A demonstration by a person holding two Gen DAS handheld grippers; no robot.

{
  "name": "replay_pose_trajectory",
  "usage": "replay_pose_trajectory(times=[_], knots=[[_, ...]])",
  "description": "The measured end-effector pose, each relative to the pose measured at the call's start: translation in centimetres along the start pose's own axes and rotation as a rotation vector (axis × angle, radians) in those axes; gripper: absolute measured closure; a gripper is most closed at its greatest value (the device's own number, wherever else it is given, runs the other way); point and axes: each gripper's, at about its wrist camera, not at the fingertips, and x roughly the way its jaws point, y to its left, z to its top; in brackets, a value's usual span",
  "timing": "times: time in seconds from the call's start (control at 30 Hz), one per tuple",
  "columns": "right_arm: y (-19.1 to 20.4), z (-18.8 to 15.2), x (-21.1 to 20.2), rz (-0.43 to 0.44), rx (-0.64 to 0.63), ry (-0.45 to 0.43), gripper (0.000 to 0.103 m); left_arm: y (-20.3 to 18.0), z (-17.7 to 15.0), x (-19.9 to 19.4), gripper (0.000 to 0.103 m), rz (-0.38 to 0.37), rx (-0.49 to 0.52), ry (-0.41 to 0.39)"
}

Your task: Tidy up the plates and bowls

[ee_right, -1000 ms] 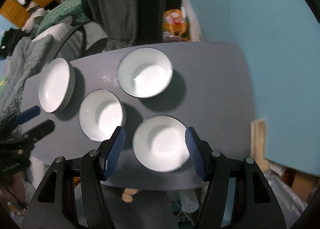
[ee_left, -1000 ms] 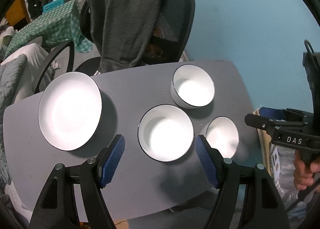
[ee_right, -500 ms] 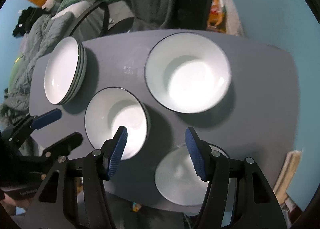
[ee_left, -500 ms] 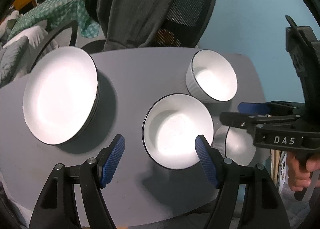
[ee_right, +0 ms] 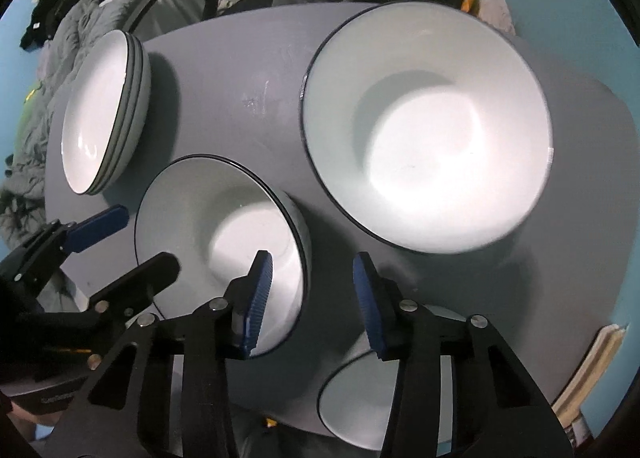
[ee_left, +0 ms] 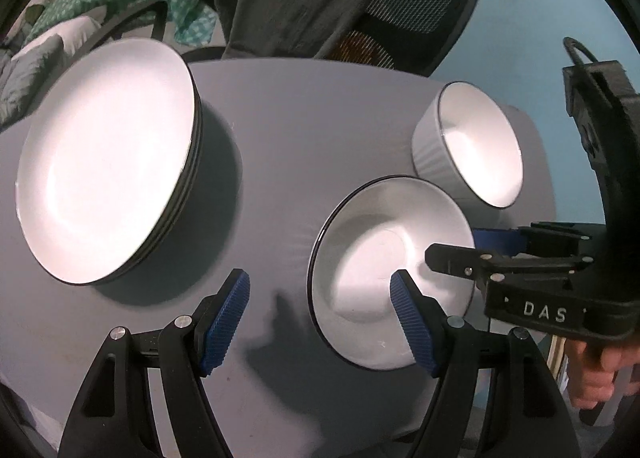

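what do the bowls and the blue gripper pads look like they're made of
Bowls: probably glazed ceramic or enamelled metal, going by the glossy white inside with bright glare and the thin dark rim line. Pads on the right hand-held gripper: matte blue with fine ribs, likely rubber or soft plastic.

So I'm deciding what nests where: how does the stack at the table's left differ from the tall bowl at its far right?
The stack of plates is several shallow, wide pieces nested together; the tall bowl is a single piece. The bowl has steep, high walls, and the plates curve gently. The stack looks wider across than the bowl. Both are white inside with a thin dark rim.
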Motion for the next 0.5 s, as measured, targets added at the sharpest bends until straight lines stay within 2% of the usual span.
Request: replay_pose_trajectory(times=[0.07,0.2,0.33,0.5], knots=[[0.1,0.1,0.4,-0.001,-0.003,0.006,0.064,0.3,0.0,0.6,0.03,-0.01,-0.015,0.015],[0.2,0.2,1.1,0.001,0.002,0.024,0.071,0.8,-0.1,1.6,0.046,-0.014,-0.041,0.042],[0.2,0.0,1.5,0.016,0.011,0.038,0.081,1.2,-0.3,2.4,0.057,-0.032,-0.069,0.064],[-0.3,0.0,1.7,0.001,0.017,0.047,0.087,1.6,-0.7,3.4,0.083,-0.038,-0.089,0.1]])
